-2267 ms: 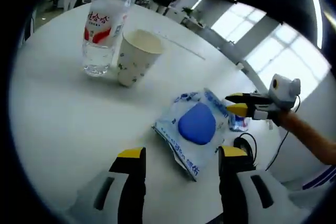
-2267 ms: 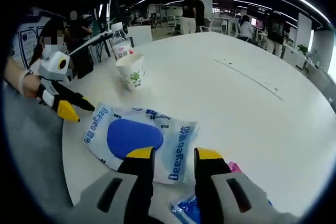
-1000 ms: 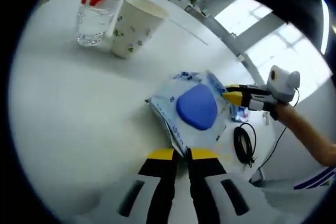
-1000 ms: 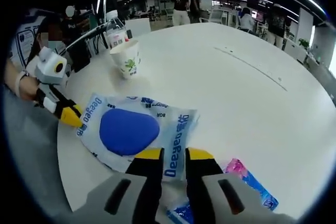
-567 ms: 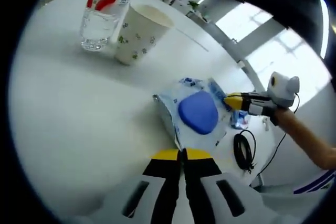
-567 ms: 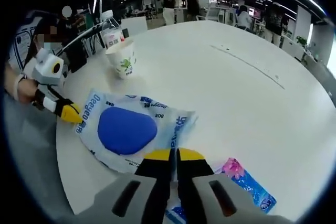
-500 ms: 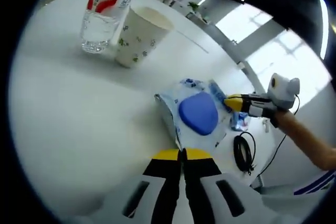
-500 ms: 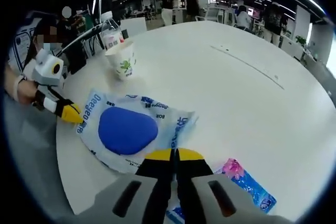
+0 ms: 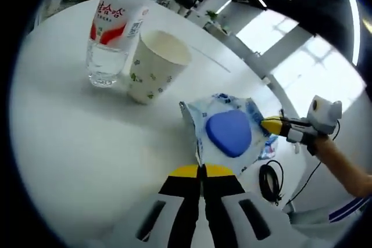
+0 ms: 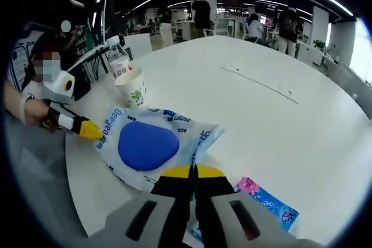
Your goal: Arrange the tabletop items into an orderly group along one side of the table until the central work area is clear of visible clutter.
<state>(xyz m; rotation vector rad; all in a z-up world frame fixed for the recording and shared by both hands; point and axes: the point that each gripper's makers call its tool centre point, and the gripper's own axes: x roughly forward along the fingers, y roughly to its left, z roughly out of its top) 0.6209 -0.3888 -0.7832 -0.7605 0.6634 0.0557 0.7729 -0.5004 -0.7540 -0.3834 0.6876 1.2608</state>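
Beside the cup [image 9: 153, 63], both grippers [image 9: 202, 171] [image 10: 192, 172] clamp opposite edges of the wipes pack [image 9: 228, 132], apparently for carrying.

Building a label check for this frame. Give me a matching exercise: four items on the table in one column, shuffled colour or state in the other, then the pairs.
Items:
1. water bottle
2. paper cup
3. wipes pack
4. snack wrapper

Descriptions:
A. pinched at opposite edges by both grippers
B. pink and blue, lying flat near the right gripper
C. clear, with a red and white label
D. white with a green leaf print, open top

Pairs: 1-C, 2-D, 3-A, 4-B

The left gripper and the right gripper are both shut on the wipes pack.
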